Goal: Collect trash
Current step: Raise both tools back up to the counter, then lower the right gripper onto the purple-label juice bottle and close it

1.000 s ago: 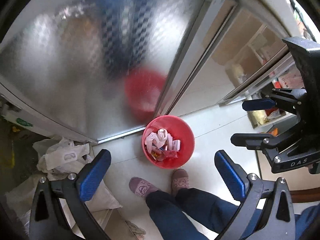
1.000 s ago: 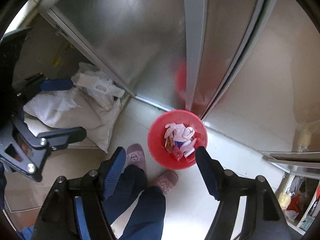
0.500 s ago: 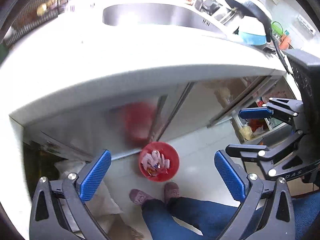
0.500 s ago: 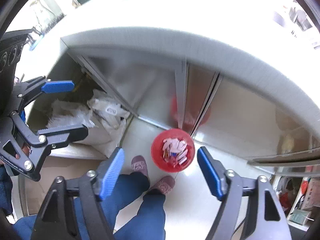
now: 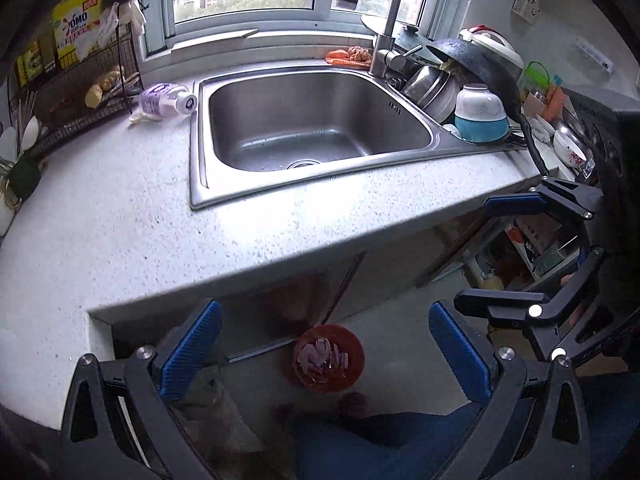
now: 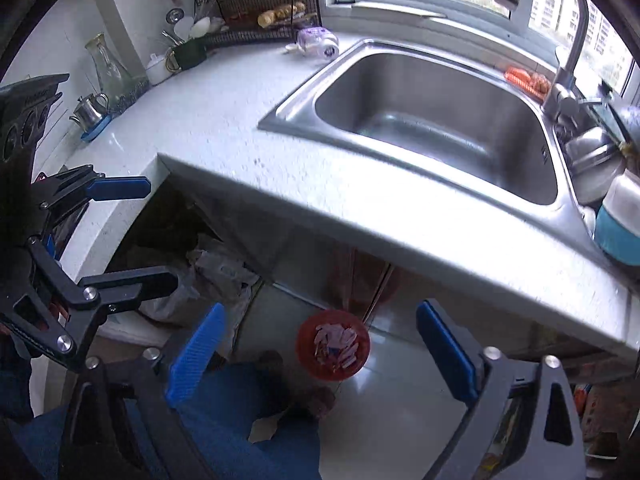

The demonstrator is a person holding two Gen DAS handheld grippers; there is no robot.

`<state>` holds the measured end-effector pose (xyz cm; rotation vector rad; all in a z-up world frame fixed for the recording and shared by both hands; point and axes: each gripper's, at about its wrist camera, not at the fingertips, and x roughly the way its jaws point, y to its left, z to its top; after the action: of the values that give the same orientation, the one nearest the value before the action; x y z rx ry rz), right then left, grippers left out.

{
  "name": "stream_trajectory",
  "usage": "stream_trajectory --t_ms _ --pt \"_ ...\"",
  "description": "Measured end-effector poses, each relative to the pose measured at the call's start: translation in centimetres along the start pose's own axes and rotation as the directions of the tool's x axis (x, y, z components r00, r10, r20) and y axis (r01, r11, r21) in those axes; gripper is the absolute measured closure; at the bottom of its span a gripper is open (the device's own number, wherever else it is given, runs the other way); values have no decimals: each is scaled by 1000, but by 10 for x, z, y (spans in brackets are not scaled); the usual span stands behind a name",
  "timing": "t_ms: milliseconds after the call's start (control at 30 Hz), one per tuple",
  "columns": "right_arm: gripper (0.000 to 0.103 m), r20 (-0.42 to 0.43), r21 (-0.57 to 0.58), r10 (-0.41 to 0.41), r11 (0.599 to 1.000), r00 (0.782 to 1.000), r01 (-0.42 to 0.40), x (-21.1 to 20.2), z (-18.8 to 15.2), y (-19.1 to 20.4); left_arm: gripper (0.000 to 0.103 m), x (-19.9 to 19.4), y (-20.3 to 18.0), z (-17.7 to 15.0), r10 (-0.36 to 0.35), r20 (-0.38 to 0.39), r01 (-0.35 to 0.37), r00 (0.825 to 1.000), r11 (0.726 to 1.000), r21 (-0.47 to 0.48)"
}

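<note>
The red bin (image 5: 329, 357) of paper scraps (on the floor, below the table (image 5: 132, 232) edge) is framed between the spread, empty fingers of the left hand-held gripper (image 5: 325, 350). The right hand-held gripper (image 6: 322, 354) is opening, nothing held, well above it.

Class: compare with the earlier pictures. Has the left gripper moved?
Yes. The left gripper has risen: the red bin below looks smaller, and the countertop now shows.
</note>
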<state>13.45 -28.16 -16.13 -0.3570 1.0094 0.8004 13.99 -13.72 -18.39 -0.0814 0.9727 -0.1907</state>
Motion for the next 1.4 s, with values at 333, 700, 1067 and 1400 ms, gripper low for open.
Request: stream_trajectory --t_ms 333,700,1067,1400 --pt "1 47 -50 -11 999 999 13 8 66 -5 0 -7 58 67 31 20 -32 999 999 16" --pt "1 94 2 -35 999 995 35 40 174 -13 0 1 156 140 49 45 -50 998 998 23" --pt "1 87 -23 -41 999 995 43 77 257 -5 0 23 243 194 -22 46 23 999 1000 -19" --pt "1 6 -36 -31 999 999 31 132 323 -9 0 74 309 219 20 -55 -22 998 999 -46"
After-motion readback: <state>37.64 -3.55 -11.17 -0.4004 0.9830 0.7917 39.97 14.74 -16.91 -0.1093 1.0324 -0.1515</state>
